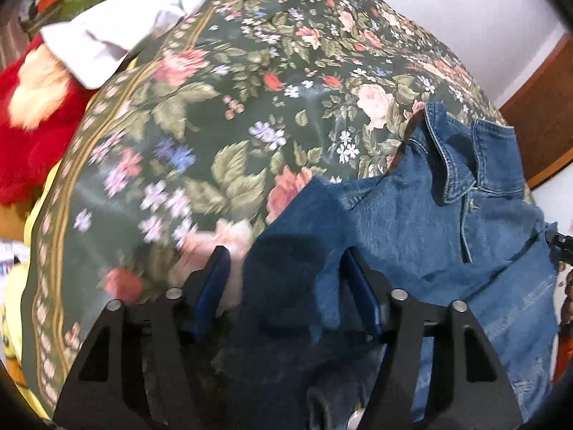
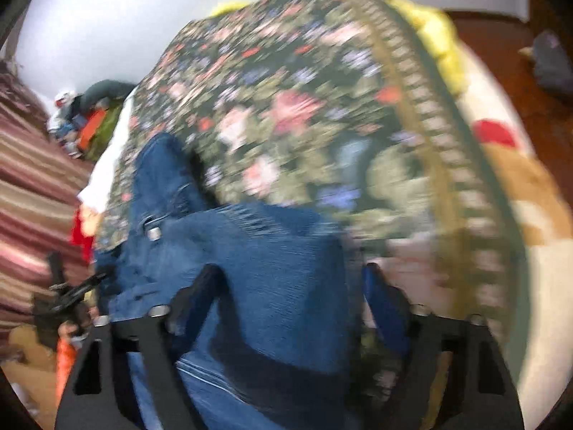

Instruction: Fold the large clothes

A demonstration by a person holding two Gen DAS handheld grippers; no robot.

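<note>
A blue denim jacket (image 1: pixel 412 222) lies on a bed under a dark green floral bedspread (image 1: pixel 232 107), its collar up and to the right in the left wrist view. My left gripper (image 1: pixel 286 283) points down over the jacket's left edge. Its jaws stand apart, with denim between them, and the left pad (image 1: pixel 215 279) is over the bedspread, clear of the cloth. The right wrist view is blurred. There my right gripper (image 2: pixel 290 286) hangs over a raised fold of the jacket (image 2: pixel 279 251), which lies on the bedspread (image 2: pixel 304 107). Its jaws stand apart around the denim.
At the bed's left in the left wrist view lie a white cloth (image 1: pixel 118 36), a red plush thing (image 1: pixel 32 143) and something yellow (image 1: pixel 14 322). The right wrist view shows striped fabric (image 2: pixel 32 179) at the left, a cream blanket (image 2: pixel 519 186) at the right and wooden floor (image 2: pixel 501 53).
</note>
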